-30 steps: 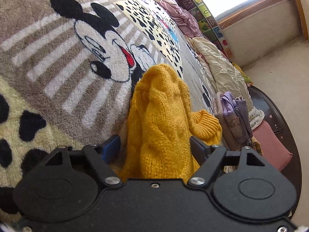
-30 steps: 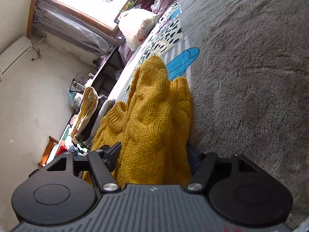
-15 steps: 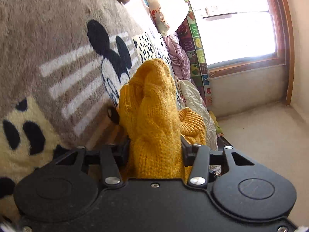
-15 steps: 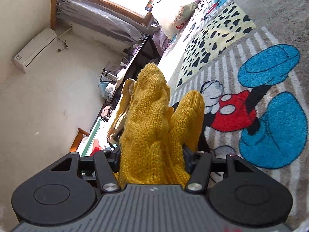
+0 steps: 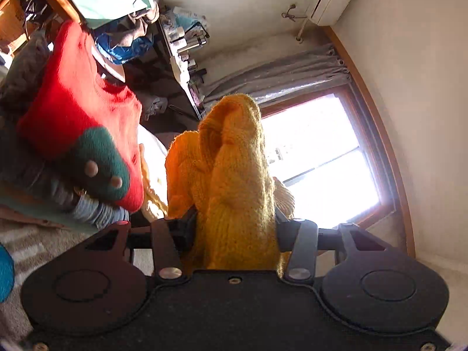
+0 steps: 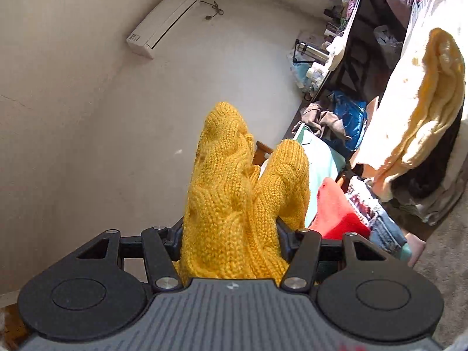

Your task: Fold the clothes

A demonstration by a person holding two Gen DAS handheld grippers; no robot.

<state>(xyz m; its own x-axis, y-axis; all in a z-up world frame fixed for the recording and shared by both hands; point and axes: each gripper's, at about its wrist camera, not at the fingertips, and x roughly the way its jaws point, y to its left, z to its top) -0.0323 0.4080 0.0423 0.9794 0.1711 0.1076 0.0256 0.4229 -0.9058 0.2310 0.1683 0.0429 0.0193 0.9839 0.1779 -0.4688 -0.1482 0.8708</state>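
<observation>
A mustard-yellow cable-knit sweater (image 5: pixel 234 175) is bunched between the fingers of my left gripper (image 5: pixel 234 228), which is shut on it; the knit rises in front of a bright window. In the right wrist view another part of the same yellow sweater (image 6: pixel 234 204) fills my right gripper (image 6: pixel 231 234), also shut on the knit. Both grippers are lifted off the bed and point toward the room's wall and ceiling. The fingertips are hidden inside the wool.
A red sweater with a green patch (image 5: pixel 82 128) lies on a stack of folded clothes (image 5: pixel 58 193) at left. A pale yellow garment (image 6: pixel 421 111) drapes at right. A cluttered dark shelf (image 6: pixel 345 58), an air conditioner (image 6: pixel 161 20) and the grey blanket (image 6: pixel 444 257) are also visible.
Both grippers closed on the yellow sweater and lifted it off the patterned blanket; both views swung up from the bed to the wall, window and clothes piles.
</observation>
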